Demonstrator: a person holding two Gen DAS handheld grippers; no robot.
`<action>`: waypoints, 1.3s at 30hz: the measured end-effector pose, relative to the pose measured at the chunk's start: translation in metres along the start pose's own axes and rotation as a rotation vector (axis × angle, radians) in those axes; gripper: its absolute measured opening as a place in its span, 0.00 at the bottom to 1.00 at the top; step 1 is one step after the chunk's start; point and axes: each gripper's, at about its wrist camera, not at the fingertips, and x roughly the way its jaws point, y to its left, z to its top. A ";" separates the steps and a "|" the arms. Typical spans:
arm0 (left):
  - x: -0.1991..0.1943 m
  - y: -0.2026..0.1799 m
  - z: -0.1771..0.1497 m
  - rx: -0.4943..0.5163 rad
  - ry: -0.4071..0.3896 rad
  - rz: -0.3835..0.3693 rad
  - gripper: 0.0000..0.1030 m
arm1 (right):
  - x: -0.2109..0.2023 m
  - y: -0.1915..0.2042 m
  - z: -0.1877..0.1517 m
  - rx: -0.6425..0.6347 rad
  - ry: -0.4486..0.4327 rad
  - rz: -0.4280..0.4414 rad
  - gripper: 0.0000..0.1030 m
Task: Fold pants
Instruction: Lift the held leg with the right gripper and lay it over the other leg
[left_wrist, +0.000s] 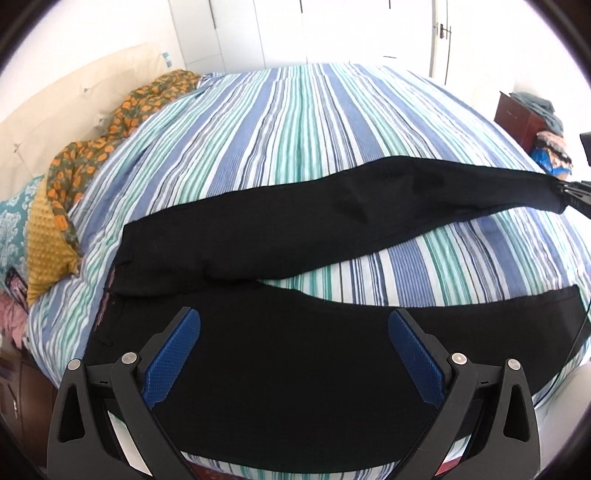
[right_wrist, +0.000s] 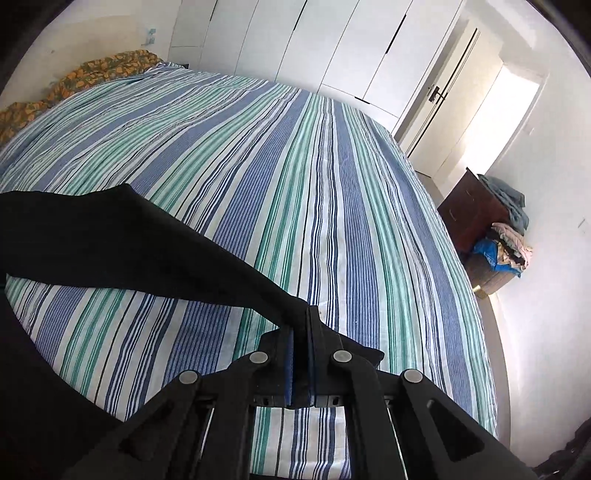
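So the black pants (left_wrist: 295, 236) are lying spread out on the striped bed (left_wrist: 295, 122), legs splayed apart in a V, waistband toward the pillow end. Honestly this looks like the very start, no fold made yet as far as I can see. The right tool (right_wrist: 301, 332) is clenched on the cuff of the far leg and has it lifted a bit off the bed, so my guess is that leg is about to get brought over onto the near one. The left tool (left_wrist: 294, 332) is released, blue pads wide apart, hovering over the near leg and gripping nothing. Everything after that first fold is still left.
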 end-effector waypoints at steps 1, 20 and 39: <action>0.001 0.000 0.002 -0.007 0.008 -0.009 0.99 | 0.000 -0.001 0.001 -0.010 0.007 0.009 0.05; 0.015 0.017 0.004 -0.053 0.085 0.041 0.99 | 0.065 -0.101 -0.035 0.264 0.140 -0.139 0.53; 0.077 0.057 -0.045 -0.074 0.197 0.178 0.99 | 0.026 0.257 0.044 0.024 0.046 0.652 0.61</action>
